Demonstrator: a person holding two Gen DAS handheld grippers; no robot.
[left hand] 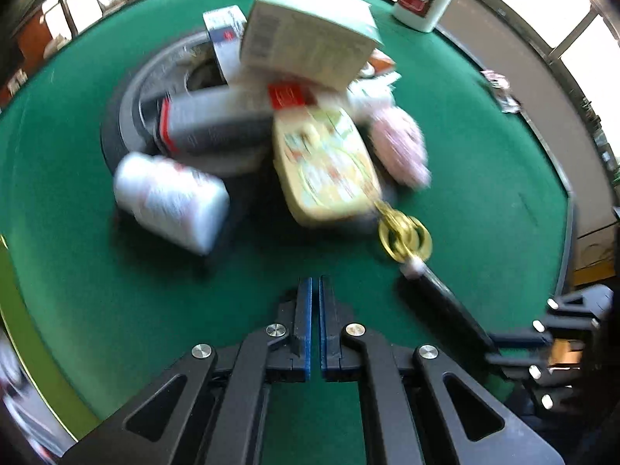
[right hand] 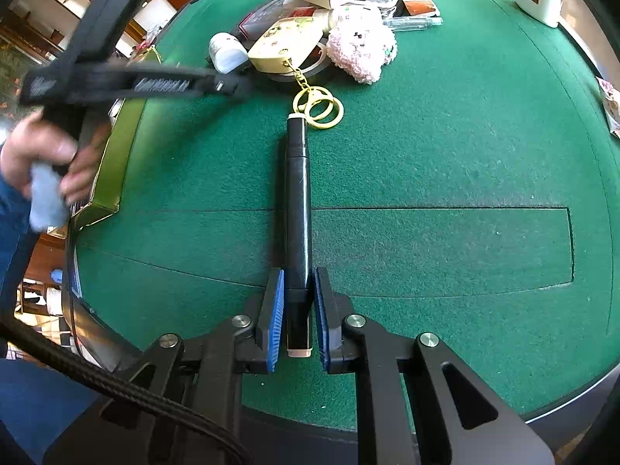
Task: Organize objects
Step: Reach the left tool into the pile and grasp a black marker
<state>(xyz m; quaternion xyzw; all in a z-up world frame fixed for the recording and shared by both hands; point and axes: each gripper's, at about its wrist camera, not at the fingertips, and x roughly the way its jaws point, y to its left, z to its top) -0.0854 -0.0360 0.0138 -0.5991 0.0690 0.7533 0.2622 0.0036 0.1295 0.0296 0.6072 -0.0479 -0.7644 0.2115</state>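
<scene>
Spanning the green felt table [right hand: 445, 162], your pile of boxes and bottles sits at its far side. Your right gripper [right hand: 298, 310] clamps the black marker [right hand: 297, 201], whose tip reaches the gold key rings [right hand: 319, 108]. Your left gripper [left hand: 315, 325] is pressed closed, holding nothing.

Left tongs [left hand: 315, 290] closed empty; right tongs [right hand: 298, 283] clamped.

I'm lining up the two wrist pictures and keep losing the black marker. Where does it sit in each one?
Left wrist: the black marker runs diagonally at lower right, its white tip toward the pile, its far end hidden at the right gripper.
Right wrist: centre, upright in the picture, clamped low between the blue pads.
Shared landmark: the gold key rings by its tip.
</scene>
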